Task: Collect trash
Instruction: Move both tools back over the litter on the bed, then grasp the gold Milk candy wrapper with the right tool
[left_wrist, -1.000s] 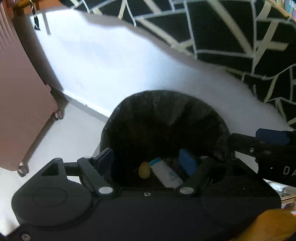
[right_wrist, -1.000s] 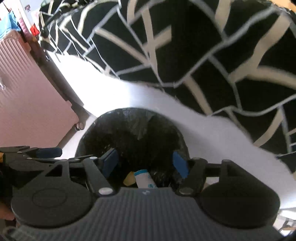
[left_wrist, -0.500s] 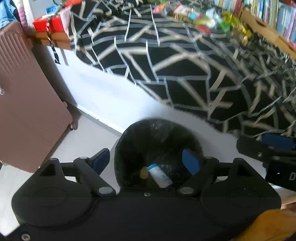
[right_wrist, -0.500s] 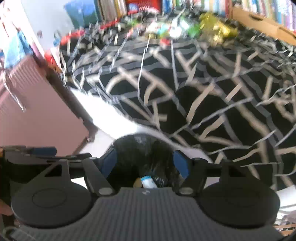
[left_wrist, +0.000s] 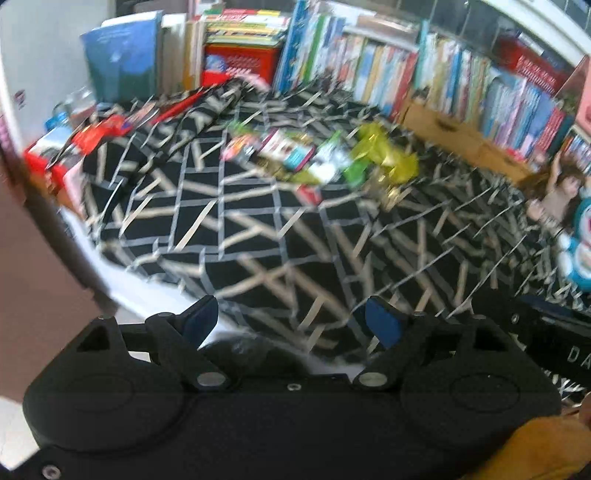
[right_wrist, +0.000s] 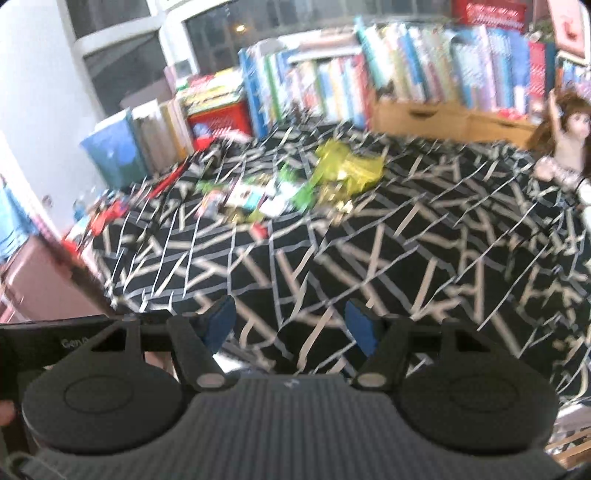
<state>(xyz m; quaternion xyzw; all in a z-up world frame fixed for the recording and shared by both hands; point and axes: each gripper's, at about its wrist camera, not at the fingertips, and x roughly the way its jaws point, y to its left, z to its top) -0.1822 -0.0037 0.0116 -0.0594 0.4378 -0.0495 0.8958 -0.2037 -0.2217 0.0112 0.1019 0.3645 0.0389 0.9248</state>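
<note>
While both claws gape empty, one blurred wrapper pile lies ahead.

Near half of the bed cover lies bare and passable. Wrappers clutter the middle. Books wall the far edge; a doll blocks the right.

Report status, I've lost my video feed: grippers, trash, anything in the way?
Left gripper open, empty; right gripper open, empty. Trash pile on the patterned bedspread, far side. Nothing between fingers and pile.
</note>
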